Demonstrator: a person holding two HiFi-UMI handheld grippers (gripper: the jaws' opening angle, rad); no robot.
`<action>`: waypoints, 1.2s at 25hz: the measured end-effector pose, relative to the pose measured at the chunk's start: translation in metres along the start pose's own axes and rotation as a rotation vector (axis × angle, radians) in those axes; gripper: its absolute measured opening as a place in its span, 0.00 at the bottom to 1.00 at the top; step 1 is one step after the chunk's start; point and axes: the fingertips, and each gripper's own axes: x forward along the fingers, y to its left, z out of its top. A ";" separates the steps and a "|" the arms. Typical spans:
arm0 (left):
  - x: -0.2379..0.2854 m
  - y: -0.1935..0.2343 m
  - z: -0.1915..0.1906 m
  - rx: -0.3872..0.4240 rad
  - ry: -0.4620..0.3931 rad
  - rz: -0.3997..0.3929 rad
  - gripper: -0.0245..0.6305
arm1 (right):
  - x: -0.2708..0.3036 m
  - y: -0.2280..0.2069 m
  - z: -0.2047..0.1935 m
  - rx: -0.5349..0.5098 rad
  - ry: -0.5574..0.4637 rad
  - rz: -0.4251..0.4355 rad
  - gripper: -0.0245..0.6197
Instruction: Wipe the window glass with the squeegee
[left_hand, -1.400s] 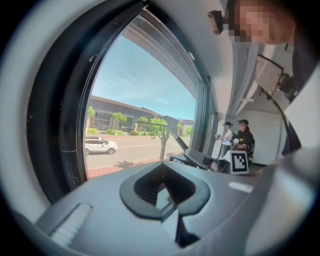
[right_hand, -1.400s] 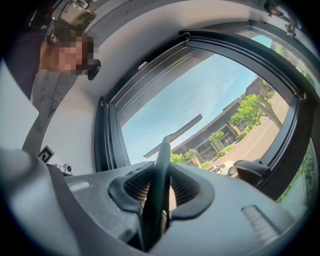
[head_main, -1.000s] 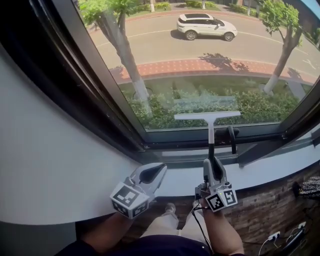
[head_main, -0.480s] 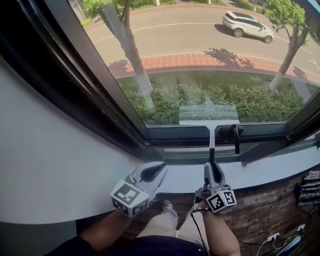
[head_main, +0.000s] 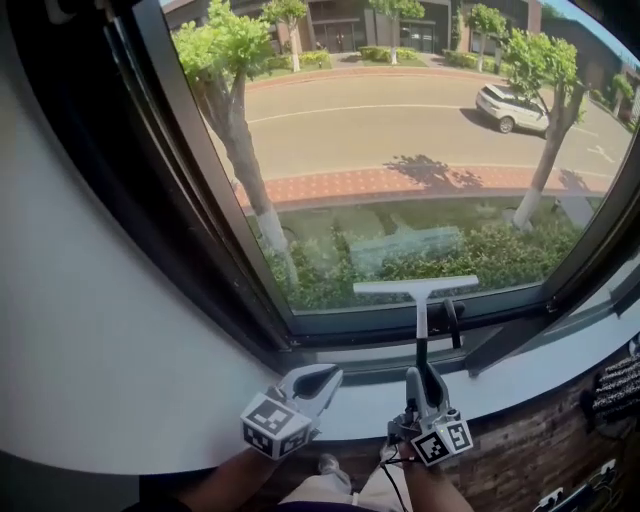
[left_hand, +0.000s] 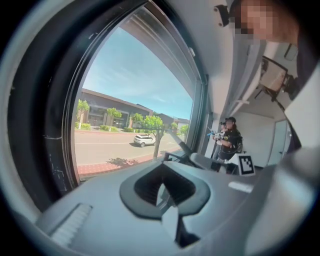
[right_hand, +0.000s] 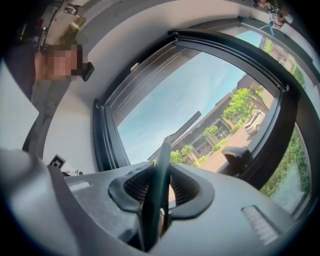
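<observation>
Nearest you, your left gripper (head_main: 322, 378) hovers over the sill (head_main: 520, 372) with its fingers pressed together on nothing. Beside it, your right gripper (head_main: 421, 372) pinches the dark handle of the squeegee (head_main: 416, 289), which stands upright between the pads. Its white blade lies level, low on the window glass (head_main: 400, 150), just above the bottom frame and the black window latch (head_main: 449, 318). You look to be at the bottom of a stroke. Next, keep the blade flat on the pane, clear the latch, and carry it up to an unwiped strip.
</observation>
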 end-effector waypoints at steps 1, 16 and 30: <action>0.003 -0.002 0.004 0.004 -0.013 -0.010 0.04 | 0.006 0.009 0.016 -0.009 -0.033 0.016 0.20; -0.005 -0.016 0.115 0.162 -0.195 0.042 0.04 | 0.139 0.202 0.233 -0.131 -0.394 0.471 0.20; -0.017 -0.004 0.164 0.169 -0.315 0.099 0.04 | 0.218 0.307 0.274 -0.236 -0.442 0.643 0.20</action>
